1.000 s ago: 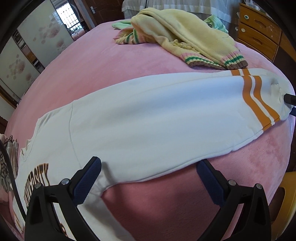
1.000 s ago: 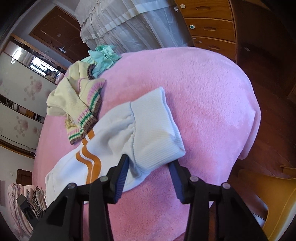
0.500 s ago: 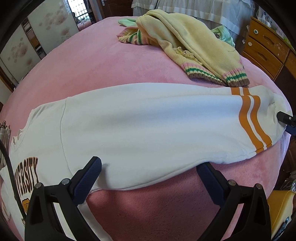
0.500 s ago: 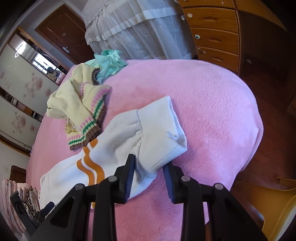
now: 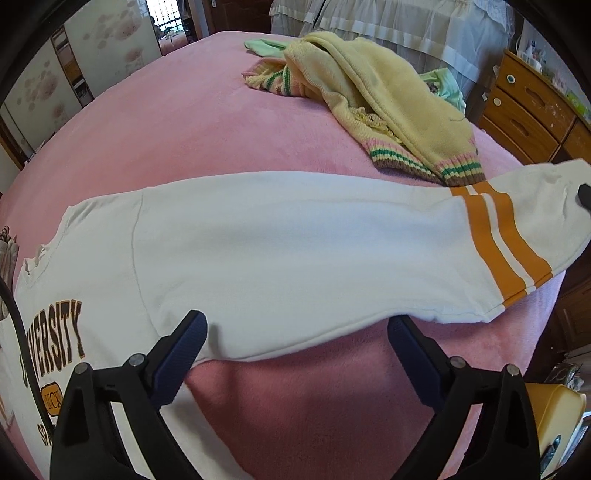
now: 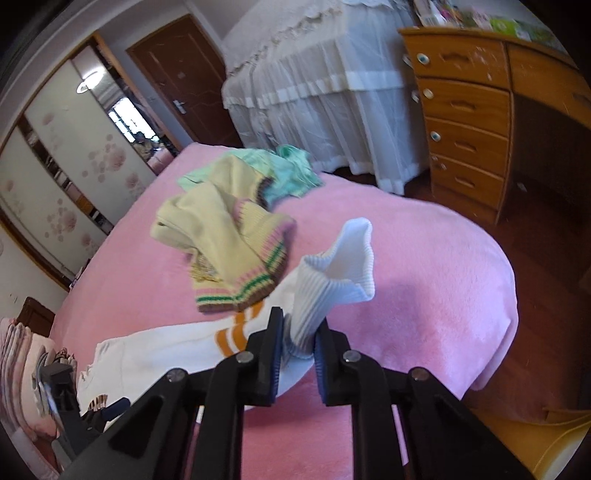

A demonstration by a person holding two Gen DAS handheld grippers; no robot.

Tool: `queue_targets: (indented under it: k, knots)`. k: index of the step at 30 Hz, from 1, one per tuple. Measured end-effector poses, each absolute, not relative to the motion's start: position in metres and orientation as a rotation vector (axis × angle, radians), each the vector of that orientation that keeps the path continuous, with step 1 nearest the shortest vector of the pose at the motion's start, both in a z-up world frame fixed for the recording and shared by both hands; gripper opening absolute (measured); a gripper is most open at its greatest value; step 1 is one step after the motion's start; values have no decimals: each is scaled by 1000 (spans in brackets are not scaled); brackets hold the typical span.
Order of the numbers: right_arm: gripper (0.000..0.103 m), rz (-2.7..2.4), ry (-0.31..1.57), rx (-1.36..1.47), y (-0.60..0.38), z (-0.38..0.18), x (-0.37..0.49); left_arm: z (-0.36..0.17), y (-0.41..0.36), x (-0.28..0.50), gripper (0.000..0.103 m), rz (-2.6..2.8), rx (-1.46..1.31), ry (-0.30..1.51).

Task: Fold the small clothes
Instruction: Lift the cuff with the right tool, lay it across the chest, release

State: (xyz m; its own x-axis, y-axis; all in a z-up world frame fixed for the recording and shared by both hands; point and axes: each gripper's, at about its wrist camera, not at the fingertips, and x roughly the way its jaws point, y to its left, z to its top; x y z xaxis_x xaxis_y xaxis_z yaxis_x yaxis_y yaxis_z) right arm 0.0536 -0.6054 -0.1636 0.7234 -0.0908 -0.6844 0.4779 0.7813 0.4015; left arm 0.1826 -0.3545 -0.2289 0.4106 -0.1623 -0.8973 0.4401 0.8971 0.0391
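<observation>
early on: white sweatshirt (image 5: 280, 251) lies flat on the pink bed (image 5: 184, 122), no fold made yet. right gripper (image 6: 298, 345), jaws just closing, pinches the sleeve cuff (image 6: 332, 273) w/ it raised; left gripper (image 5: 297, 350) spread, holding nothing. yellow sweater (image 5: 373, 110) & green top (image 6: 291, 173) untouched.

I'm looking at a bedroom. A bed with a pink blanket (image 6: 424, 258) fills the lower middle of both views. In the right wrist view a wooden chest of drawers (image 6: 465, 122) stands at the upper right, with small clutter on its top. Left of it sits a piece of furniture draped in a white frilled cover (image 6: 317, 85). A dark brown door (image 6: 177, 81) is at upper centre-left, and sliding wardrobe doors with a pale flower print (image 6: 55, 184) run down the left edge. The floor (image 6: 546, 236) is reddish-brown wood. Daylight comes through a barred window (image 5: 168, 16) at the top of the left wrist view.
</observation>
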Motion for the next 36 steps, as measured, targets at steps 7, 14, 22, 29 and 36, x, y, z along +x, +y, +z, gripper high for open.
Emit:
queue_targets:
  k: [7, 14, 22, 29, 36]
  knots:
    - [15, -225, 635, 475, -563, -112, 70, -190, -316, 177, 98, -377, 226, 1052]
    - [14, -49, 551, 335, -491, -44, 119, -142, -217, 170, 98, -249, 138, 964]
    - [14, 268, 469, 139, -332, 20, 174, -116, -57, 155, 98, 8, -14, 891]
    - [14, 514, 530, -10, -166, -6, 195, -136, 74, 142, 98, 226, -177, 922]
    - [14, 597, 738, -158, -39, -115, 207, -183, 162, 126, 98, 373, -286, 997]
